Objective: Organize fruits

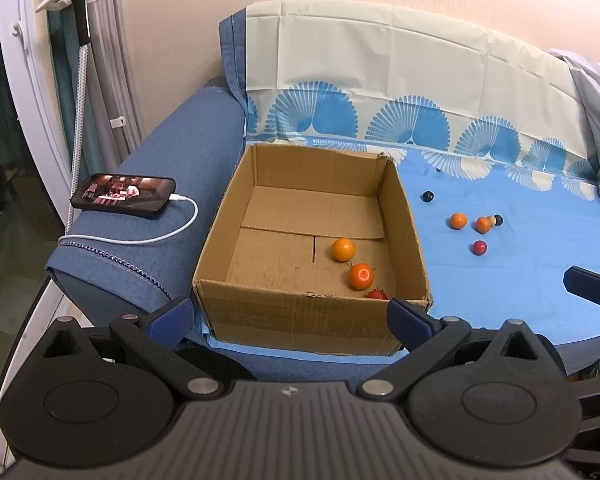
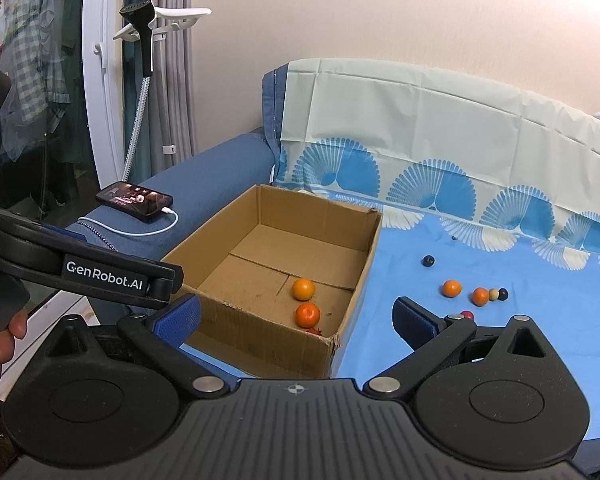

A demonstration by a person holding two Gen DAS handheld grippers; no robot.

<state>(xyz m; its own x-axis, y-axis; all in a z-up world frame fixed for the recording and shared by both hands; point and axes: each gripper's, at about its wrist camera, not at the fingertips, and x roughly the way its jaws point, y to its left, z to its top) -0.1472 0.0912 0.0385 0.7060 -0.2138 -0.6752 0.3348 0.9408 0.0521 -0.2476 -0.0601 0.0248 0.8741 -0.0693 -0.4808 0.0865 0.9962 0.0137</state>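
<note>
An open cardboard box (image 1: 300,316) (image 2: 260,344) sits on a blue-covered sofa. Inside lie an orange (image 1: 343,249) (image 2: 303,289), a second orange fruit (image 1: 361,276) (image 2: 307,315) and a red fruit (image 1: 377,294) by the front wall. On the blue sheet (image 1: 520,288) to the right lie two small orange fruits (image 1: 458,221) (image 1: 483,224), a red one (image 1: 479,247), a beige one and dark balls (image 1: 427,197). My left gripper (image 1: 290,316) is open and empty before the box. My right gripper (image 2: 298,316) is open and empty, right of the box.
A phone (image 1: 124,194) with a white charging cable lies on the sofa's left armrest. A garment steamer stands by the wall on the left. A patterned sheet covers the sofa back (image 1: 380,72). The left gripper's body shows in the right wrist view (image 2: 80,272).
</note>
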